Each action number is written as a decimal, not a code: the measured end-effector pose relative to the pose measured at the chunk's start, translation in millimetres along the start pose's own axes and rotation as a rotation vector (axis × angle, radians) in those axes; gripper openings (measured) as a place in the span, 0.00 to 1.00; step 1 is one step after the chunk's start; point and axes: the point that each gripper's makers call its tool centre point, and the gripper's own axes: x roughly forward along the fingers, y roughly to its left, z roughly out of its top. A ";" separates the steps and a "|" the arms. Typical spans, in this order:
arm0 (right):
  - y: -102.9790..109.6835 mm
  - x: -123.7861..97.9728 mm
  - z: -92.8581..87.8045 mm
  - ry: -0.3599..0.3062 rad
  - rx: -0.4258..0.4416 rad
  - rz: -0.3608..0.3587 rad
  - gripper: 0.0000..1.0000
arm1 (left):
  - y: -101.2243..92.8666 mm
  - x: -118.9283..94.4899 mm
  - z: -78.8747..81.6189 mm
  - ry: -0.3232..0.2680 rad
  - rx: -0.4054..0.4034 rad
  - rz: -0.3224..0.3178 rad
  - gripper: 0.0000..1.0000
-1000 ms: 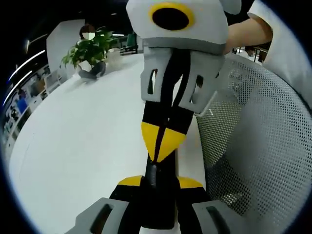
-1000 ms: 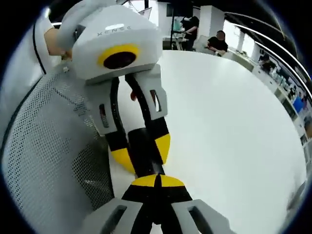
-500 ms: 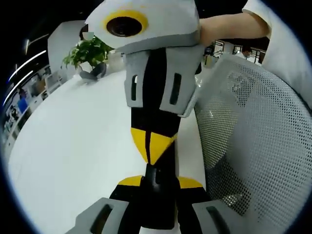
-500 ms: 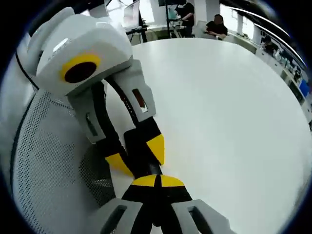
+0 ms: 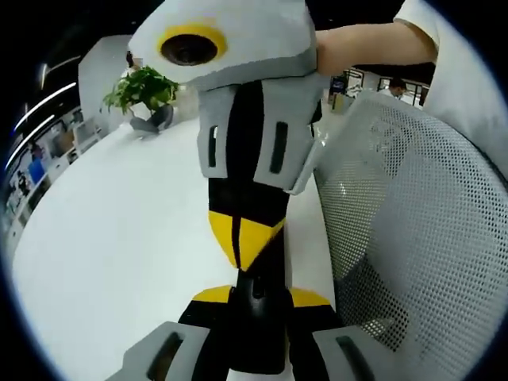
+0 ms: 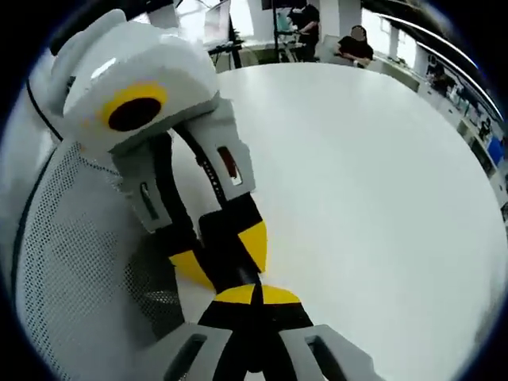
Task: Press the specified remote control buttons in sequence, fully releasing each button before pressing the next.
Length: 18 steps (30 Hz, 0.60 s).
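A black remote control is clamped between the yellow-tipped jaws of my left gripper, low in the left gripper view. My right gripper reaches down from the top of that view, shut, its yellow tips resting on the remote's upper end. In the right gripper view my right gripper is shut at the bottom and meets the remote, which the left gripper holds from the upper left. The remote's buttons are hidden.
A white round table spreads out below. A grey mesh chair back stands close on the right of the left gripper view. A potted plant sits at the table's far side. Seated people are beyond the table.
The right gripper has swung closer over the remote and its tips have shifted slightly left and down on it. The left gripper's hold on the remote is unchanged.
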 end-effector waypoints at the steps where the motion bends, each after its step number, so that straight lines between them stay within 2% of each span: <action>1: 4.9 0.2 6.3 -0.030 0.016 0.010 0.00 | 0.1 0.0 0.0 -0.004 -0.002 0.001 0.24; 3: 9.5 0.3 8.7 -0.030 -0.003 0.010 0.00 | 0.1 0.0 0.1 -0.008 -0.003 0.001 0.24; 6: 9.7 3.5 2.0 0.013 -0.061 -0.011 0.00 | 0.0 0.1 0.2 -0.012 -0.005 0.002 0.24; 8: 9.9 2.3 4.6 -0.003 -0.053 -0.014 0.00 | 0.0 0.0 0.2 -0.015 -0.007 0.003 0.24; 18: 8.4 2.4 0.4 0.054 -0.168 -0.088 0.00 | 0.1 -0.3 0.4 -0.016 -0.007 0.000 0.24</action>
